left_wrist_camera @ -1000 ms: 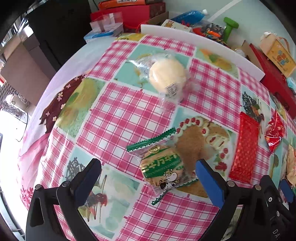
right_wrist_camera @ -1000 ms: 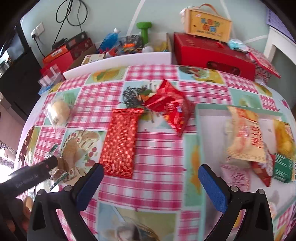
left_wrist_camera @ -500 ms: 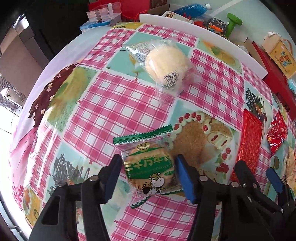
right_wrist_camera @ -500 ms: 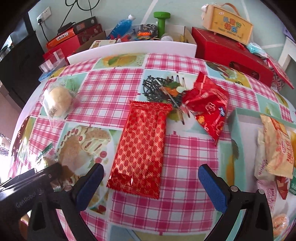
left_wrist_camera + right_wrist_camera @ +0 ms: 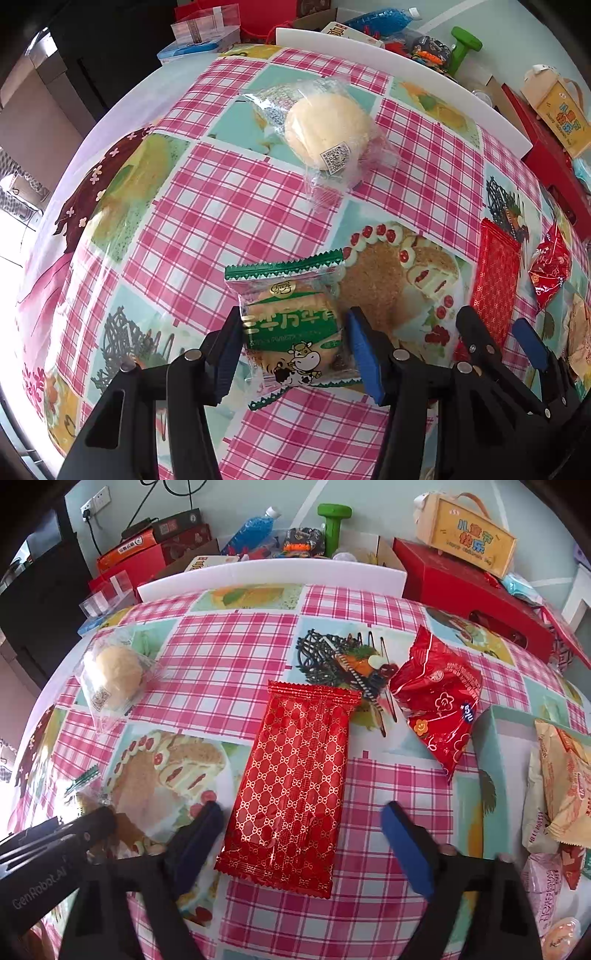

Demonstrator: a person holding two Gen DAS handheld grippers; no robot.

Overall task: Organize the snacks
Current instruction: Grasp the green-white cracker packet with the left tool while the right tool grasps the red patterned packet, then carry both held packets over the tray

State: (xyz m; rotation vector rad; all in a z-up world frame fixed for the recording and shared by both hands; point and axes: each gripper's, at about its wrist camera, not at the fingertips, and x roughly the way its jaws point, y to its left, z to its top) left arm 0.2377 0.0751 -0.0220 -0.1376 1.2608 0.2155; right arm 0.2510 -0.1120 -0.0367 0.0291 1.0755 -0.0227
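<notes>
Left gripper [image 5: 291,343] clamped on green biscuit packet [image 5: 291,325], right gripper [image 5: 301,843] closing, astride red wafer packet [image 5: 295,775], untouched

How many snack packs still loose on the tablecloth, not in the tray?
4: green biscuit pack between the left jaws, bun in clear wrap far left, long red pack centre, red pouch beside the tray.

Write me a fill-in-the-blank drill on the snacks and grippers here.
1. The left gripper is shut on the ___ packet.
2. The long red packet lies between the ___ gripper's pads.
3. The bun is in a ___ wrapper.

Missing: green; right; clear
</notes>
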